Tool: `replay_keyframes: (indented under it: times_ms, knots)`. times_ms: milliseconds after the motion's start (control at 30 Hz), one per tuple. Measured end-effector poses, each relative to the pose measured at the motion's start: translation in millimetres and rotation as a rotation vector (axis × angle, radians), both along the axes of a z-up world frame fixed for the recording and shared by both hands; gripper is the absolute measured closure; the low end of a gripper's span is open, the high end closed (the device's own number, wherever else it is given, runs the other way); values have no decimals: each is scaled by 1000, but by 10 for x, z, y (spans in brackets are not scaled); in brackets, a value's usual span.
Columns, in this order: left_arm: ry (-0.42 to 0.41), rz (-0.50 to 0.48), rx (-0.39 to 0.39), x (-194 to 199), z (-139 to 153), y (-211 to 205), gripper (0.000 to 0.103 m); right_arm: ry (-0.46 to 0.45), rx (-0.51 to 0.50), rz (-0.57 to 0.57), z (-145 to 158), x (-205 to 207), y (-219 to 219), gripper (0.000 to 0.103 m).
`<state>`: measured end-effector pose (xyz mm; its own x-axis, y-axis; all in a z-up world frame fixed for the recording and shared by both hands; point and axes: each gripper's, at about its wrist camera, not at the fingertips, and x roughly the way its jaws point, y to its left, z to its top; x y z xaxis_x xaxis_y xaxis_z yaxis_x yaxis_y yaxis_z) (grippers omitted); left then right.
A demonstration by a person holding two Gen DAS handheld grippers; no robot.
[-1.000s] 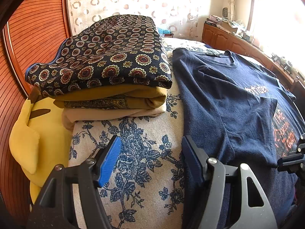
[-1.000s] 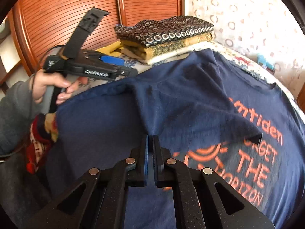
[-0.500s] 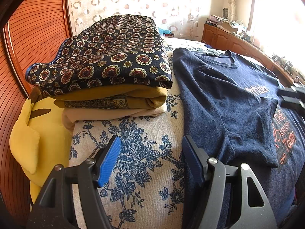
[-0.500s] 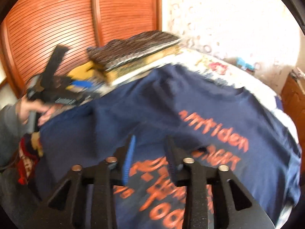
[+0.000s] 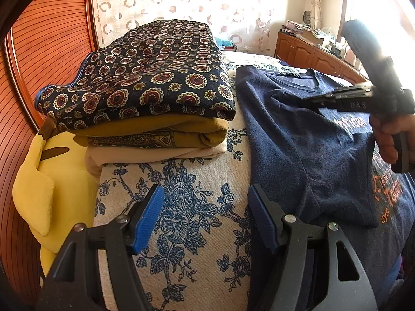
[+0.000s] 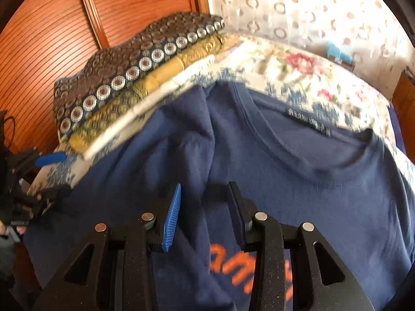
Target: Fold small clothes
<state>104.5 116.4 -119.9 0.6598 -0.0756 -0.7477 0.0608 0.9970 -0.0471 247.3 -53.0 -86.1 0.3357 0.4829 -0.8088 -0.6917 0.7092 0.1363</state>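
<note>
A navy T-shirt (image 5: pixel 298 134) with orange lettering lies flat on the bed, one side folded in over its front. My left gripper (image 5: pixel 205 215) hovers open over the floral bedspread (image 5: pixel 181 202), its right finger at the shirt's near left edge, nothing between the pads. My right gripper (image 6: pixel 205 202) hangs over the shirt (image 6: pixel 259 155) just below the collar (image 6: pixel 306 140). Its jaws are closing with a clear gap, and no cloth is pinched between them. In the left wrist view the right gripper (image 5: pixel 311 101) reaches in from the right, held by a hand (image 5: pixel 386 137).
A stack of folded clothes (image 5: pixel 145 90) sits at the head of the bed beside the shirt, topped by a dark medallion print. A yellow plush (image 5: pixel 52 181) lies against the wooden headboard (image 5: pixel 39 51). A wooden cabinet (image 5: pixel 311 57) stands under the window beyond the bed.
My right gripper opened, let go of the folded-in part of the shirt and swept up toward the collar, then began narrowing. My left gripper has stayed where it was, open.
</note>
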Motion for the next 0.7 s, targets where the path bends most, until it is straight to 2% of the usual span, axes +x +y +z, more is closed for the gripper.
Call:
replay_keyframes:
  times_ms: [33,100,167,300,367,467,533,667,700]
  knots:
    - [0,0,-1,-7,-1,-2,35,-12,-6,6,24,8,16,102]
    - [0,0,0,-7,0,-4,35,-122,-35,-29,143,-4,23,103]
    - [0,1,2,-5,-2,-3,35,-125,-6,-52,229,35,-14,103]
    - [0,3,1,3,-7,13,35,-201,-41,-83,296,-5,-22,102]
    - [1,5,-1,-5,-10,11,35,-193,-41,-106,296,1,-86,88]
    - [3,11,-3,-13,-17,16,32,-172,-20,-131,310,3,-267,72]
    - [5,14,-3,-22,-18,11,31,-161,0,-148,332,-91,-459,67]
    - [2,5,1,-49,1,-3,31,-184,9,-172,372,-407,-915,67]
    - [-21,8,15,-79,33,-29,31,-196,12,-193,385,-519,-1111,67]
